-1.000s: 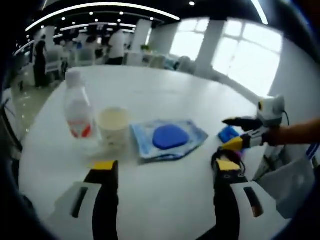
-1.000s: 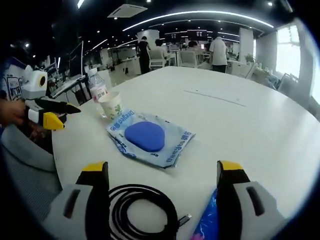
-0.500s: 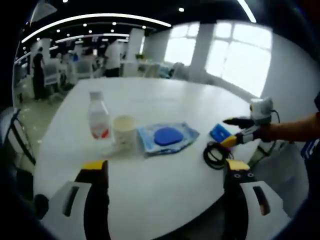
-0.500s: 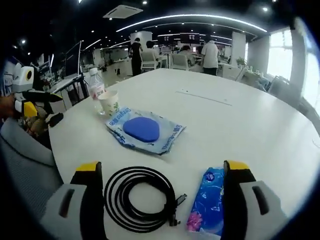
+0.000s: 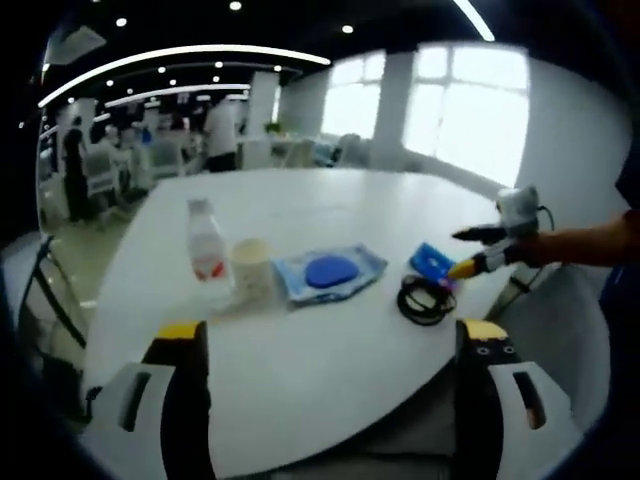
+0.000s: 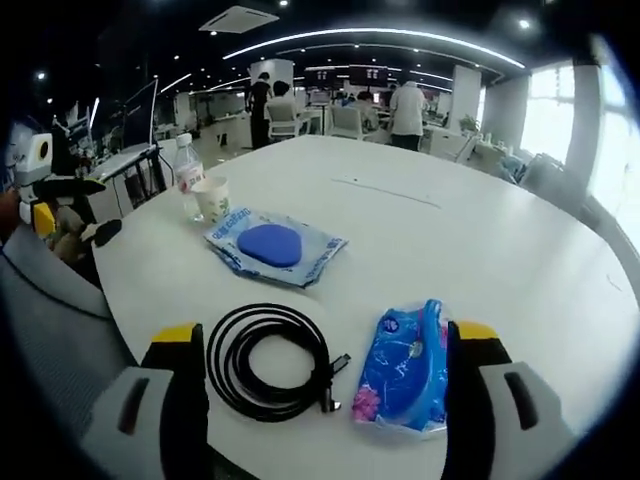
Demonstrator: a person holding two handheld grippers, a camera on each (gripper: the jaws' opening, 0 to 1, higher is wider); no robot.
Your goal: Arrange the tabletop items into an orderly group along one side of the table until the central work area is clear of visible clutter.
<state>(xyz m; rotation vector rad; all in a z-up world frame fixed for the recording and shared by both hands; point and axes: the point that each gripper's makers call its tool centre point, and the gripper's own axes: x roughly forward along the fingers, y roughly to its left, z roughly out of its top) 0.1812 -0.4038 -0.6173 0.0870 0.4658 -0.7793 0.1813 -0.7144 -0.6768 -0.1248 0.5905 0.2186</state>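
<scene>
Both grippers wide open, nothing held. Right gripper [image 6: 325, 385] low in frame, coiled black cable [image 6: 272, 360] and blue tissue pack [image 6: 405, 368] between its jaws on the white table [image 6: 480, 250]. Blue pouch [image 6: 273, 246], paper cup [image 6: 211, 199], bottle [image 6: 187, 172] upper left. Left gripper [image 5: 335, 385] hangs off the table edge.

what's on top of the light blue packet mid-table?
A dark blue rounded pad lies flat on the light blue packet, near its middle; printed lettering shows along the packet's edge. Whatever is under the pad or inside the packet is covered.
</scene>
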